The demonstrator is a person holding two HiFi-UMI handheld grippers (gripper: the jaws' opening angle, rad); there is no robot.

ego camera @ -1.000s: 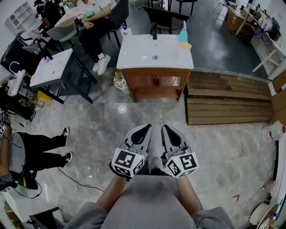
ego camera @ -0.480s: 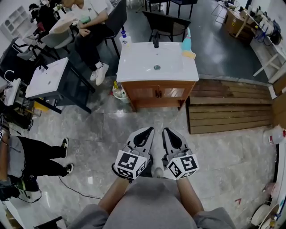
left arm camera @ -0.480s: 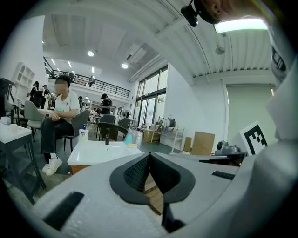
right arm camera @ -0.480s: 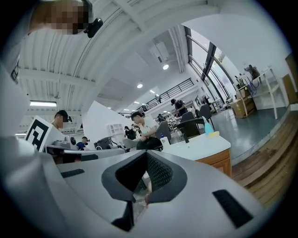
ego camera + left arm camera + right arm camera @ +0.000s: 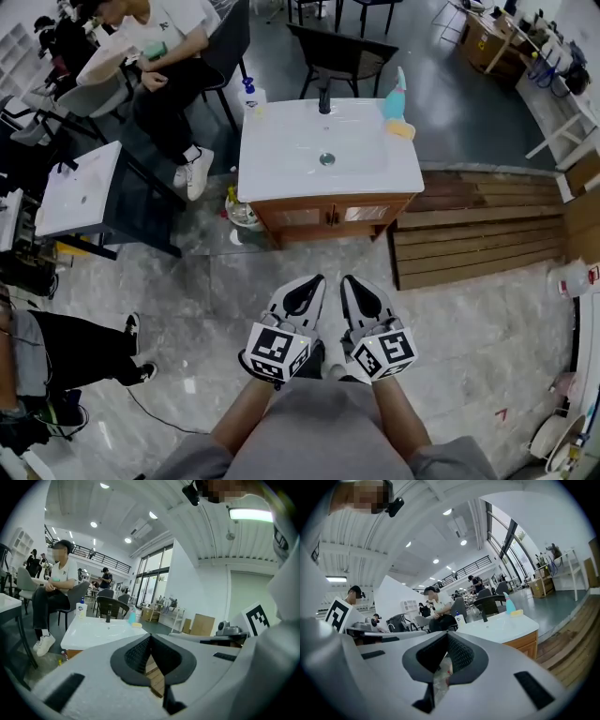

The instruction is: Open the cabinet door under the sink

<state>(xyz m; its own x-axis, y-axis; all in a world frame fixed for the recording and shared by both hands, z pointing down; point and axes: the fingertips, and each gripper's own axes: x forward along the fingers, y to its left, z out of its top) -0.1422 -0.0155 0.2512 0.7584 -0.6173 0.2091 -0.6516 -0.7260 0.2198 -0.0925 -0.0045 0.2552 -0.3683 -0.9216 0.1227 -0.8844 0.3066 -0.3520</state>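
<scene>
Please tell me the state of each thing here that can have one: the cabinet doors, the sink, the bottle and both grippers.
Cabinet doors: both closed.
Sink: nothing lies in the basin.
Blue bottle: upright, at the sink's back right corner.
Left hand-held gripper: jaws together, holding nothing.
Right hand-held gripper: jaws together, holding nothing.

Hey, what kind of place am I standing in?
Likely an open workshop or test hall, not a home bathroom: a freestanding sink cabinet stands away from any wall, a second basin on a black frame sits beside it, and a seated person and a black chair are close by.
</scene>
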